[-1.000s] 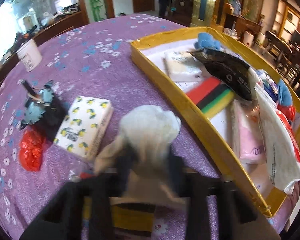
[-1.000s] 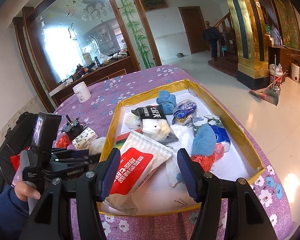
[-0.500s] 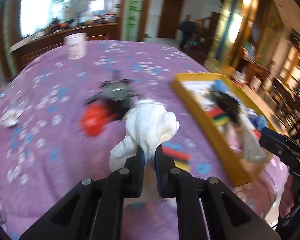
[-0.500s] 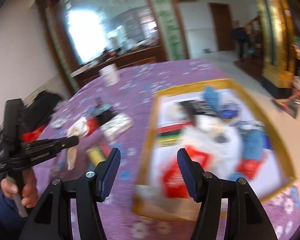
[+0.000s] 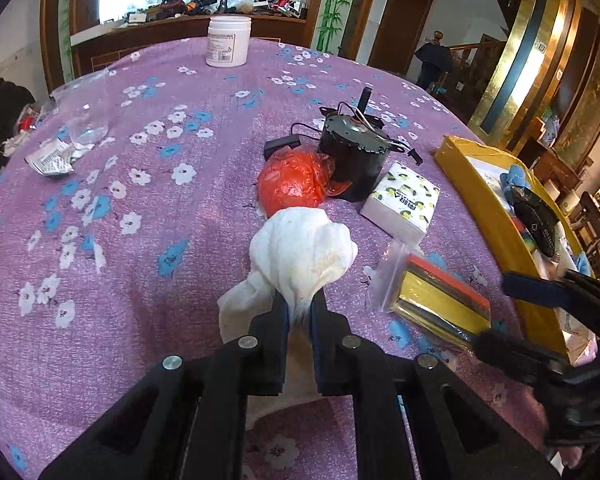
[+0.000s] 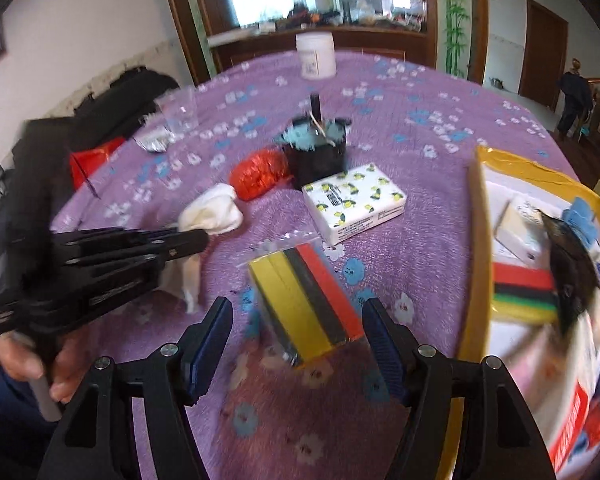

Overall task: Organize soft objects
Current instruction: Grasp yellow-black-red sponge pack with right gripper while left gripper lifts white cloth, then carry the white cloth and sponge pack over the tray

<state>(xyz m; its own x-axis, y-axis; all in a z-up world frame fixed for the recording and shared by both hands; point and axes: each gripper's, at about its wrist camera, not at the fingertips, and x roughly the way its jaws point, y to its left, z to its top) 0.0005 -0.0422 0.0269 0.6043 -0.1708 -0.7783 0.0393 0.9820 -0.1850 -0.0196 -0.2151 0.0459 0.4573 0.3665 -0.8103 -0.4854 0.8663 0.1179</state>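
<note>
left wrist: down over table (image 5: 148, 216) | right wrist: same | shared: sponge pack (image 6: 304, 300)

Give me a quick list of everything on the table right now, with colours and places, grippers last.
cloth: 1, white, held above table centre
sponge pack: 1, yellow-black-red, bagged, beside tray
tissue pack: 1, white with lemon print, by motor
plastic ball: 1, red, against motor
motor: 1, black, centre
jar: 1, white, far edge
cup: 1, clear, left
foil wrapper: 1, silver, by cup
tray: 1, yellow, right, holds assorted soft items
left gripper: shut on cloth
right gripper: fingers opening, nothing pressed, sponge pack ahead
</note>
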